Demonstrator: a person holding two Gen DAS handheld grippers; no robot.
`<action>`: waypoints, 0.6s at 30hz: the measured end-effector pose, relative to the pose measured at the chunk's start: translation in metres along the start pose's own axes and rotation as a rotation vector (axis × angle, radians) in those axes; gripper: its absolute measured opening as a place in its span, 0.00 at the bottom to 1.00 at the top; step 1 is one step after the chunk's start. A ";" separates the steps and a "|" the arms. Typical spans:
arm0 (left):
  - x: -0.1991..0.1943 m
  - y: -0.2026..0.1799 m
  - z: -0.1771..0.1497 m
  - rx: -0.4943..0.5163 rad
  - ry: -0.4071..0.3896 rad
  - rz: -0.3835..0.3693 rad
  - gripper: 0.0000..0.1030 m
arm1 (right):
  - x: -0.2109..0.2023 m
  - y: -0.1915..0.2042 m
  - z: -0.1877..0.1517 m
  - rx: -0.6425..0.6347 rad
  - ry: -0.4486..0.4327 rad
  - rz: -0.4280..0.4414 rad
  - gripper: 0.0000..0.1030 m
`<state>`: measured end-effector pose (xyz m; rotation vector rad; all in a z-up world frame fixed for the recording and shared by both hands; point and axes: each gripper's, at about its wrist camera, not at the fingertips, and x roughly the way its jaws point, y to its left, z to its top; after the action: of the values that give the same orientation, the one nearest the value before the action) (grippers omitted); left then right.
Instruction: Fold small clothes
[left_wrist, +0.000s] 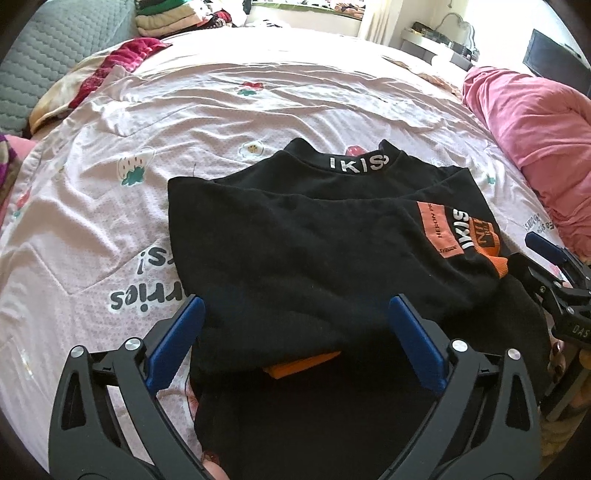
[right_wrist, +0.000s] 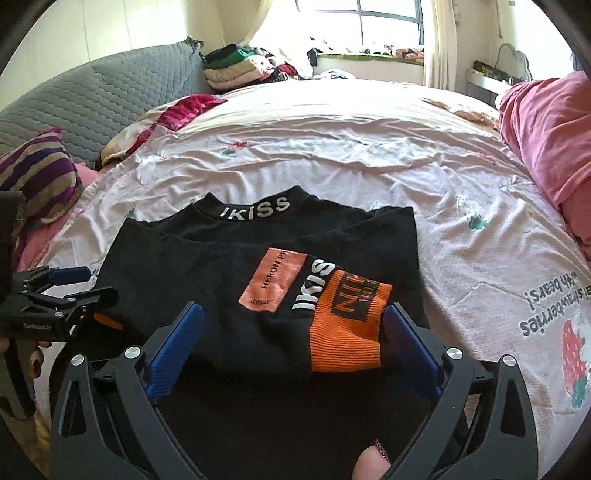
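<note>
Sunlit bedroom with a window at the far end; a wide bed under a pale pink quilted coverlet printed with strawberries and upside-down lettering (left_wrist: 258, 96) fills both views, bounded by a grey quilted headboard or sofa back (right_wrist: 110, 96) on one side and a heap of rose-pink bedding (left_wrist: 535, 122) on the other, with a stack of folded garments (right_wrist: 236, 70) near the window. Centred on the coverlet, close to the near edge, lies the small black knit sweater with a white-lettered collar and orange patch (left_wrist: 288, 240), partly folded: its collar points away toward the window, its hem runs toward the cameras, so the long axis lies straight ahead of both tools. A sleeve is laid across the body, its ribbed orange cuff with black lettering (right_wrist: 347, 325) resting on the right-hand part of the garment. The left tongs (left_wrist: 297, 339) hang over the near left portion of the sweater, blue pads spread wide apart with nothing between them; a smaller orange cuff edge (left_wrist: 303, 363) shows just beyond. The right tongs (right_wrist: 293, 350) are likewise spread apart and empty, their pads flanking the near edge of the black fabric, with the orange cuff just ahead. Both tools sit about equally near the hem, side by side. Judged from this layout, the coming fold likely takes the near hem away toward the collar, along that forward axis, each tool gripping its own corner.
</note>
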<state>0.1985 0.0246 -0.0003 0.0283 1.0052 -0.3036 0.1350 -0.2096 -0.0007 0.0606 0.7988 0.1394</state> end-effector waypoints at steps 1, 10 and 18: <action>-0.002 0.000 0.000 0.001 -0.006 0.005 0.91 | -0.002 0.000 0.000 0.002 -0.006 -0.001 0.95; -0.009 0.000 -0.008 -0.037 -0.029 0.002 0.91 | -0.014 -0.003 -0.004 0.010 -0.026 -0.004 0.95; -0.027 -0.007 -0.014 -0.036 -0.083 0.013 0.91 | -0.032 -0.004 -0.006 0.013 -0.061 0.003 0.95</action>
<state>0.1714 0.0270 0.0157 -0.0097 0.9279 -0.2725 0.1090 -0.2178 0.0171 0.0782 0.7391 0.1344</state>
